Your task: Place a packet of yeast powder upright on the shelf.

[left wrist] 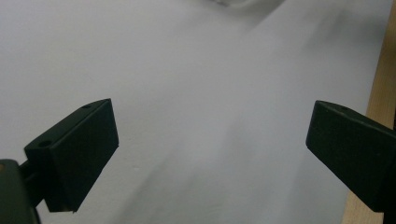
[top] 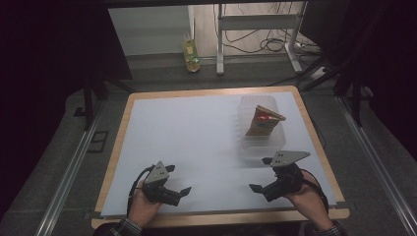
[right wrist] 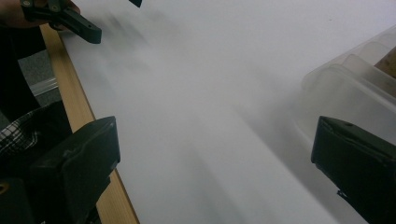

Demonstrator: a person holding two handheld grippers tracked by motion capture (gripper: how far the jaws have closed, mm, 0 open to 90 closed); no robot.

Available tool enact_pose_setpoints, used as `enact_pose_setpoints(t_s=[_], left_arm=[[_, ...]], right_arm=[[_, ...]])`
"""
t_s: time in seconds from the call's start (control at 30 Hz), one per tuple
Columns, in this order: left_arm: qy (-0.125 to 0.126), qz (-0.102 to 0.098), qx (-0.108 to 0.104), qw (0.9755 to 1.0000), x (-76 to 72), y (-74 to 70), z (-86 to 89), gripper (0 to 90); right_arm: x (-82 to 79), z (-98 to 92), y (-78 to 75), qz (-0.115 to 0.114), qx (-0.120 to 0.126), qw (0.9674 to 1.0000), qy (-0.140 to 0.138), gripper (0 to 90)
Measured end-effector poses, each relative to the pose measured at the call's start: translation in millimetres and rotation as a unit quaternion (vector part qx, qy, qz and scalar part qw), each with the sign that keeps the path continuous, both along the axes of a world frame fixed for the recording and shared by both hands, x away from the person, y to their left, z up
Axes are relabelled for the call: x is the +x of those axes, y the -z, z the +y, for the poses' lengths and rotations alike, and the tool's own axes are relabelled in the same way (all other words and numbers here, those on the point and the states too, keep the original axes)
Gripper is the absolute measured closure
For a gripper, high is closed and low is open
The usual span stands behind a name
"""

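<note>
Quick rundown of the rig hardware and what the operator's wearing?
Each hand-held gripper, left and right, is black, with two blocky black jaws and a grey three-cornered plate on top. A black cable trails from the left one. The sleeves are plaid, seen at the cuffs.

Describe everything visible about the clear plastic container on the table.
The clear, rectangular plastic container looks thin-walled and translucent, with rounded corners and a stepped rim. It sits open, without a lid, flat on the white table surface in the far right part, beyond the right gripper. A brown paper-like pouch with red print stands tilted inside it. Neither gripper touches it; the right gripper view shows a corner.
</note>
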State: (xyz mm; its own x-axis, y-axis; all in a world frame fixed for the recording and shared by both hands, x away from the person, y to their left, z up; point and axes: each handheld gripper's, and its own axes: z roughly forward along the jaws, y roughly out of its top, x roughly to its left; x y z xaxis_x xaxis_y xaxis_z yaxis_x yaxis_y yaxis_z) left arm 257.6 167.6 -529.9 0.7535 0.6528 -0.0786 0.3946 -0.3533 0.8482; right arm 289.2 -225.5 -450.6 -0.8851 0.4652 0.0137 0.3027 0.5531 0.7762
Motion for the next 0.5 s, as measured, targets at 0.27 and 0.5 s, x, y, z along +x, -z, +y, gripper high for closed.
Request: enact_pose_setpoints(t_s=[0.27,0.5], left_arm=[[0.001,0.000,0.000,1.0000,-0.1,-0.1,0.1,2.5],[0.001,0.000,0.001,1.0000,-0.3,-0.1,0.0,2.5]], right_arm=[[-2.7,2.6,12.7,-0.007,-0.003,1.0000,-0.003,1.2],[-5.1,6.8,21.9,-0.008,-0.005,0.9999,-0.008,1.3]])
